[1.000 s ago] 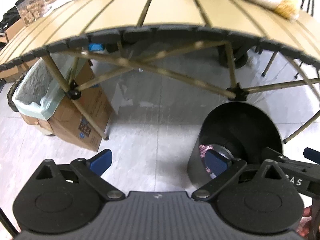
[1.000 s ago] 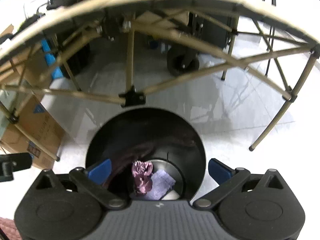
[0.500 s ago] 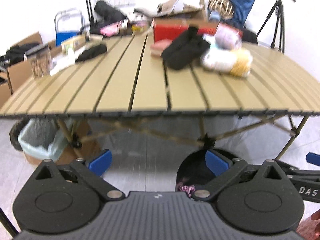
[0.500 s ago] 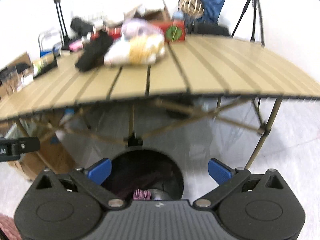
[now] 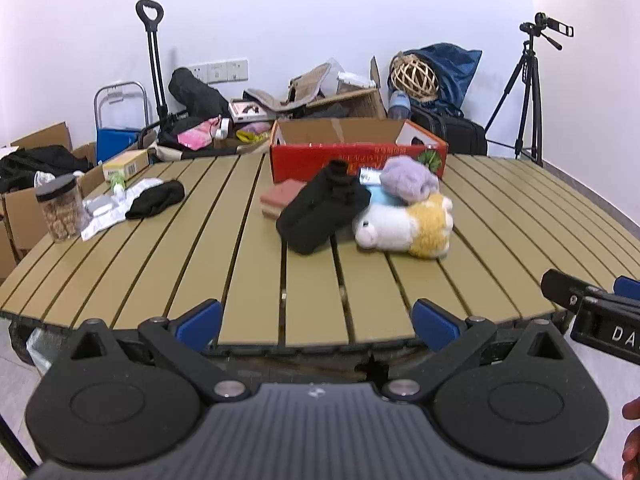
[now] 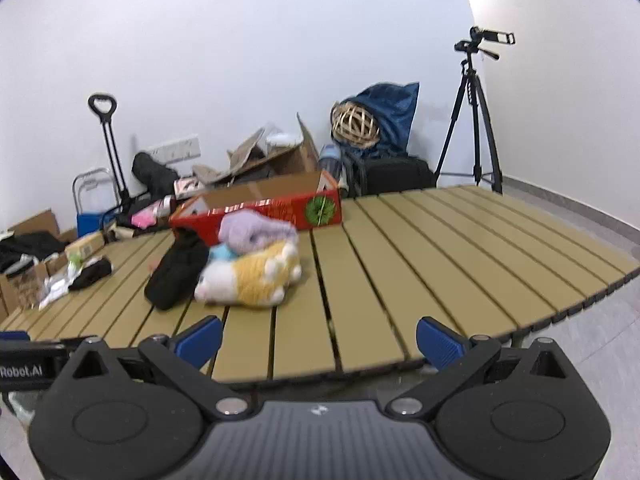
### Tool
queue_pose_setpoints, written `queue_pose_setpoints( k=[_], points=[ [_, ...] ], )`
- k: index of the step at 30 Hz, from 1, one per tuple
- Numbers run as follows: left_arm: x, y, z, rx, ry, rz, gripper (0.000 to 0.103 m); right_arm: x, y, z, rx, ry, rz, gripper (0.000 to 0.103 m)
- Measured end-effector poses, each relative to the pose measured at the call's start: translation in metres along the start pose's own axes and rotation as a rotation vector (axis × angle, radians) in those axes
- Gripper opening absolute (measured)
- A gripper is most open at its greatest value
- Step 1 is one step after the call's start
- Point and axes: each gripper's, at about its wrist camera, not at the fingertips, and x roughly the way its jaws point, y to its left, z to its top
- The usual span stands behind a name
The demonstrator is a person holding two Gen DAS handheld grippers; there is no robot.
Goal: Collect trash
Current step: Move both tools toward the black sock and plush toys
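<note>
Both grippers hover level at the near edge of the slatted table (image 5: 248, 240), side by side and facing the far wall. Left gripper (image 5: 316, 320): jaws wide, nothing between the blue pads. Right gripper (image 6: 320, 338): jaws likewise wide and empty; its body shows at the right edge of the left view. Candidate trash lies on the table's left side: white wrappers (image 5: 108, 208) beside a black cloth (image 5: 156, 200), near a lidded jar (image 5: 60, 212). In the middle, in front of a red box (image 5: 356, 152), sit a black pouch (image 5: 324, 212), a pink sponge (image 5: 280, 200), a lilac cloth (image 5: 408, 178) and a plush toy (image 5: 408, 228), all touching or just beside one another. No bin is in view at this moment.

Step in hand, by judgement: between pickups, choosing the next piece. The next move calls for a forward reach over the table edge, most plausibly by the left gripper toward the wrappers, lowering open jaws around a raised fold before closing, since thin sheet lying flat offers little to pinch
</note>
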Motion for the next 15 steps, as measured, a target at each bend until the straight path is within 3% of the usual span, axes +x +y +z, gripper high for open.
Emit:
queue_pose_setpoints(
  k=[15],
  points=[
    [0.049,0.005,0.039,-0.103,-0.038,0.050,0.103,0.045,0.012,0.031,-0.023,-0.115,0.001,0.103]
  ],
)
